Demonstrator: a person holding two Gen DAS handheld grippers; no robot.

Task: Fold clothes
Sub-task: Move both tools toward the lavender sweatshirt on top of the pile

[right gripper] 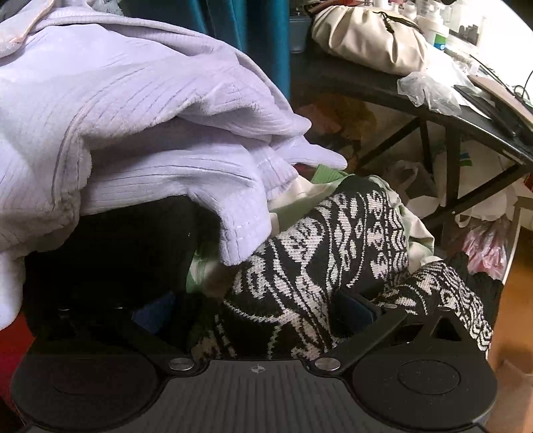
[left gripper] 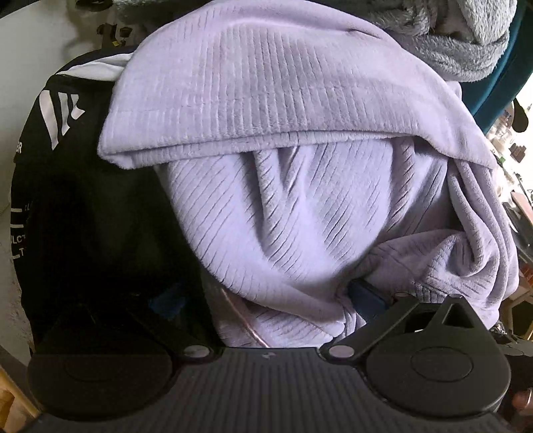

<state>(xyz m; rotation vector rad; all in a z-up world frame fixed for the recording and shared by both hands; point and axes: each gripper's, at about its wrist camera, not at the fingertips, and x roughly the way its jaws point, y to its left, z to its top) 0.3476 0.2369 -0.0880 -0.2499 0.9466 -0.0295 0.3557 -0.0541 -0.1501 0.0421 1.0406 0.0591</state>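
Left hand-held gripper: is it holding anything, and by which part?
The left hand-held gripper stands open around a bunched lower fold of the lilac fleece garment; whether it actually grips the fabric cannot be told.

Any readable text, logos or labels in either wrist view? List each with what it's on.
"ULC": white print, cut off, on the black garment in the left wrist view.
"T": same garment, line below, cut off.
White stripe logo there: no letters.
Letters above it: blurred, unreadable.
Bottles on the desk, right wrist view: labels too small.
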